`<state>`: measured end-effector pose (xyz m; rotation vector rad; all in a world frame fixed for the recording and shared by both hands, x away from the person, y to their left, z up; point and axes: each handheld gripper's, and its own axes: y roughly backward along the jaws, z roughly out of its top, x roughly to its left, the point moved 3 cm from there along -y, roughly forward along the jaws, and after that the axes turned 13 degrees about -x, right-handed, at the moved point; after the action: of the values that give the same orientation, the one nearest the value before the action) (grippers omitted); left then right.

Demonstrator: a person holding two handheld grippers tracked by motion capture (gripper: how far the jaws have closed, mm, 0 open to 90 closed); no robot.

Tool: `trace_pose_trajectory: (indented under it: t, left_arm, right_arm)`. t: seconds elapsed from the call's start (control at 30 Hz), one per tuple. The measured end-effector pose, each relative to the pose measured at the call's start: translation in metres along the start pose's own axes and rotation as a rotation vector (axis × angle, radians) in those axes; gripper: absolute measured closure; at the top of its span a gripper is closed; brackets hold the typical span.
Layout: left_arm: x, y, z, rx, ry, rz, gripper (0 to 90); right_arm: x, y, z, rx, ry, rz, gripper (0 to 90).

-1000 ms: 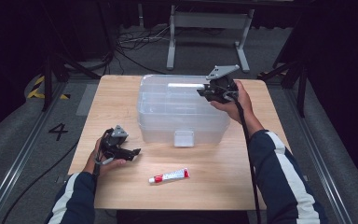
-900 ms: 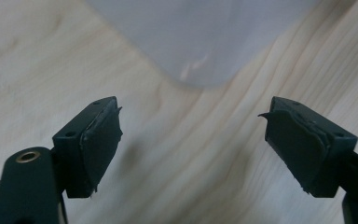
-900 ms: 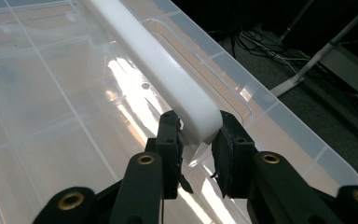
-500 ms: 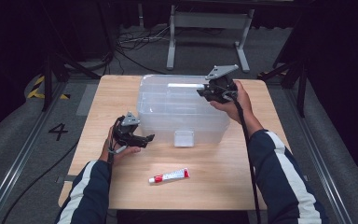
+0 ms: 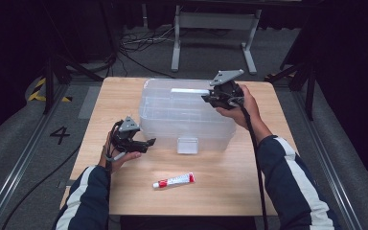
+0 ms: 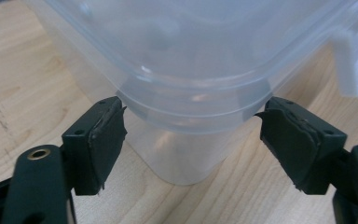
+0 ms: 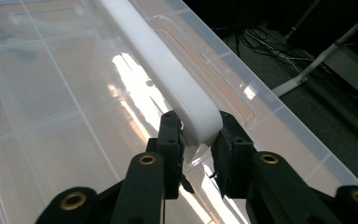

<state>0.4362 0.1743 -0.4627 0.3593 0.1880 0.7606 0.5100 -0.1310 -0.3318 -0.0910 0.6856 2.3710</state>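
Presently, bin: a clear, lidded, rectangular plastic storage bin [image 5: 187, 115] is set at the middle of the light wooden table [image 5: 230, 187], its long axis running left to right across the table.
Handle: a white, rounded plastic handle bar [image 7: 168, 79] is carried along the top of the bin's lid, toward the far side.
Right gripper: the black two-jaw right gripper [image 5: 214, 99] is held over the bin's far right corner, and its pads are clamped on the near end of the handle bar [image 5: 187, 90], as the right gripper view [image 7: 196, 140] shows.
Left gripper: the black two-jaw left gripper [image 5: 146, 143] is held just beside the bin's near left corner. Its jaws have just been closing, yet they are parted and grasp nothing; in the left gripper view [image 6: 191, 140] the rounded corner of the bin [image 6: 191, 56] is framed between the two pads, which look to be at or just short of its rim band.
Deciding relation: the bin lies straight ahead of the left gripper, to the right of it on the table, so that corner is nearest to the left hand; a short advance and a squeeze are judged to be what a grip there calls for.
Latch: a small white clip [image 5: 187, 144] is seen on the bin's near wall.
Tube: a small red-and-white tube [image 5: 174, 180] lies flat in front of the bin, well apart from both grippers.
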Motion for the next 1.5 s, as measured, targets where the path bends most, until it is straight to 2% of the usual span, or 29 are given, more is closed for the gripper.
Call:
trace_pose_trajectory:
  t: [0.13, 0.37, 0.4, 0.47, 0.53, 0.63, 0.87, 1.0, 1.13, 1.3, 1.5]
  left_arm:
    - [-0.001, 0.002, 0.0, 0.019, -0.027, 0.005, 28.0]
    - [0.002, 0.007, 0.0, 0.023, -0.03, -0.006, 35.8]
    - [0.002, 0.012, 0.0, 0.034, -0.045, -0.006, 40.8]
    - [0.002, 0.014, 0.0, 0.031, -0.049, -0.005, 42.1]
    - [0.003, 0.019, 0.0, 0.035, -0.051, -0.005, 47.8]
    - [0.004, 0.027, 0.002, 0.006, -0.05, -0.016, 54.1]
    - [0.005, 0.039, 0.005, -0.023, -0.044, -0.028, 70.1]
    - [0.001, 0.042, 0.009, -0.03, -0.088, -0.016, 81.3]
    - [-0.002, 0.043, 0.014, -0.046, -0.11, -0.011, 87.5]
    - [0.001, 0.046, 0.021, -0.088, -0.088, -0.003, 90.0]
    - [0.002, 0.042, 0.024, -0.117, -0.056, -0.014, 89.9]
  right_arm:
    - [-0.006, 0.001, 0.001, -0.009, -0.049, 0.041, 75.5]
    - [-0.009, 0.002, 0.005, 0.004, -0.038, 0.054, 75.1]
    - [-0.011, 0.002, 0.007, 0.001, -0.046, 0.051, 74.9]
    - [-0.012, 0.002, 0.007, 0.003, -0.046, 0.052, 74.9]
    - [-0.013, 0.002, 0.009, 0.008, -0.046, 0.054, 74.7]
    - [-0.014, 0.002, 0.012, 0.017, -0.041, 0.052, 74.4]
    - [-0.018, 0.002, 0.018, 0.038, -0.048, 0.046, 73.9]
    - [-0.02, 0.002, 0.023, 0.052, -0.044, 0.033, 73.2]
    - [-0.02, 0.001, 0.026, 0.071, -0.037, 0.024, 73.1]
    - [-0.021, 0.001, 0.028, 0.08, -0.033, 0.022, 73.0]
    - [-0.022, 0.001, 0.028, 0.084, -0.034, 0.016, 72.9]
